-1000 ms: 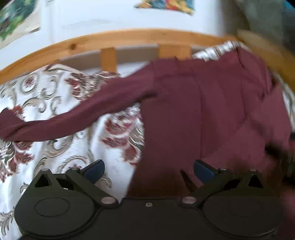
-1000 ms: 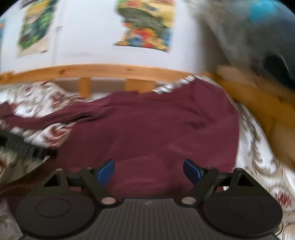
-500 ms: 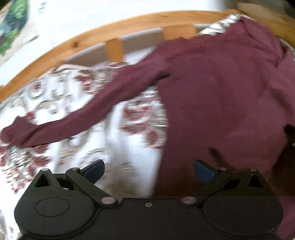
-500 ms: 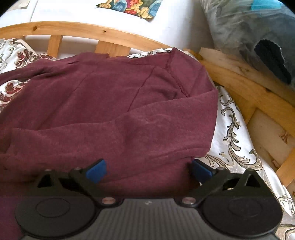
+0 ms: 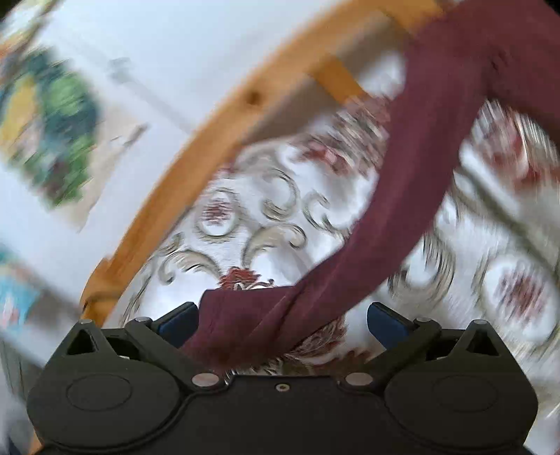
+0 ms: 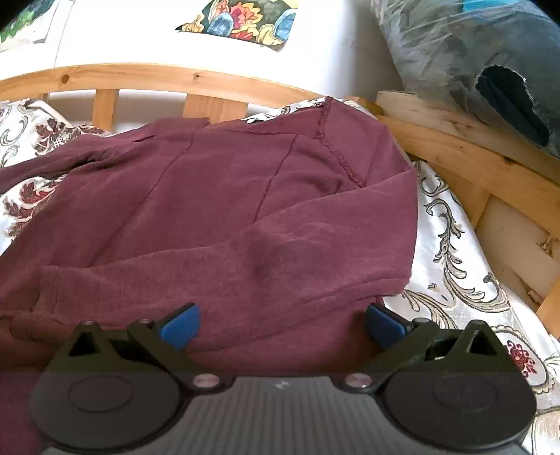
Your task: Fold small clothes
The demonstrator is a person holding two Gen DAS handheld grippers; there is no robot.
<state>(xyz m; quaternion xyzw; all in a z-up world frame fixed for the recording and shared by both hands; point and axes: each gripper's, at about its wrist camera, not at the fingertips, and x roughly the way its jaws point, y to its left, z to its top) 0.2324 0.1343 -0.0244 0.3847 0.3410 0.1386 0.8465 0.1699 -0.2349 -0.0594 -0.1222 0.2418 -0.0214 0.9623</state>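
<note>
Maroon sweatshirt [image 6: 217, 210] soft, limp, light on patterned bedspread [image 6: 455, 245]; best pinched at near sleeve cuff [image 5: 241, 315] between wide-open left gripper [image 5: 283, 323]; right gripper [image 6: 281, 323] likewise open, empty

maroon sweater [image 6: 217, 217] spread flat, one sleeve [image 5: 402, 196] stretched out

Floral bedspread [image 6: 451, 241] near, curved wooden bed rail [image 6: 154, 75] beyond, white wall [image 6: 140, 42] with colourful poster [image 6: 241, 21], plastic-wrapped bundle [image 6: 483, 66] far right
</note>
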